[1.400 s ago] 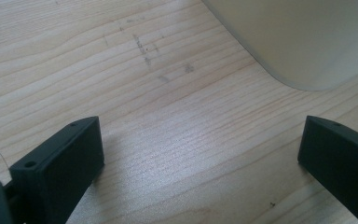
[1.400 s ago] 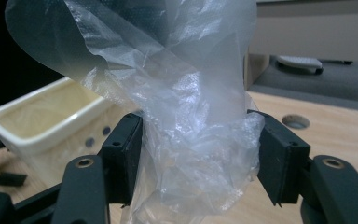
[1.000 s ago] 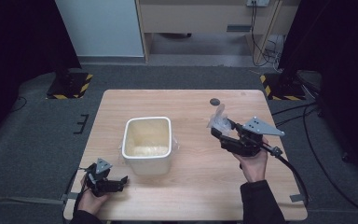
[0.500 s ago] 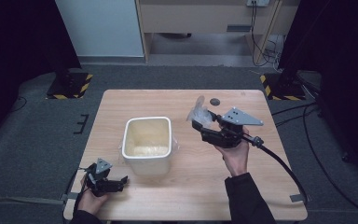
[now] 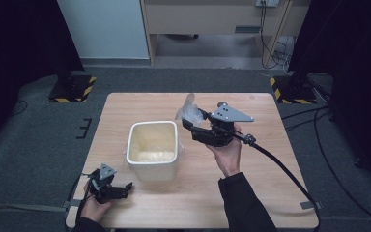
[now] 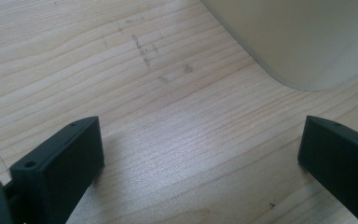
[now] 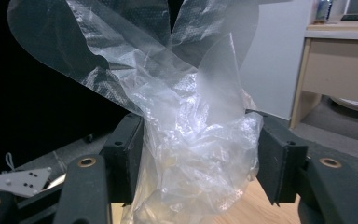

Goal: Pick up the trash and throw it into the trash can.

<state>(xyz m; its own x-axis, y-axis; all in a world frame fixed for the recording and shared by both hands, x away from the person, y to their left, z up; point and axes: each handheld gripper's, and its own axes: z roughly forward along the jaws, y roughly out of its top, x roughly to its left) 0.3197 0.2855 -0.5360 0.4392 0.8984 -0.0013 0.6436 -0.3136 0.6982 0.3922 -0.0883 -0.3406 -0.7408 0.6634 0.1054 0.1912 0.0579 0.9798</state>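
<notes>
A crumpled clear plastic bag [image 5: 189, 110] [image 7: 191, 135] is pinched between the jaws of my right gripper [image 5: 191, 120] [image 7: 198, 149], held in the air just right of a cream bin [image 5: 153, 167]. The bin stands upright at the middle of the wooden table [image 5: 265, 193], and a clear liner shows inside it. My left gripper [image 5: 121, 188] [image 6: 200, 149] rests low on the table near the front left corner, jaws wide apart with bare wood between them. The bin's wall [image 6: 303, 42] rises beyond its jaws.
A thick black cable [image 5: 280, 169] trails from the right gripper across the table's right side. Yellow-and-black striped stand feet [image 5: 72, 87] sit on the floor past the table's far corners. A wooden cabinet [image 5: 207, 17] stands behind.
My right gripper has carried the plastic bag leftward from the table's right side to just beside the bin. The left gripper has stayed put.
</notes>
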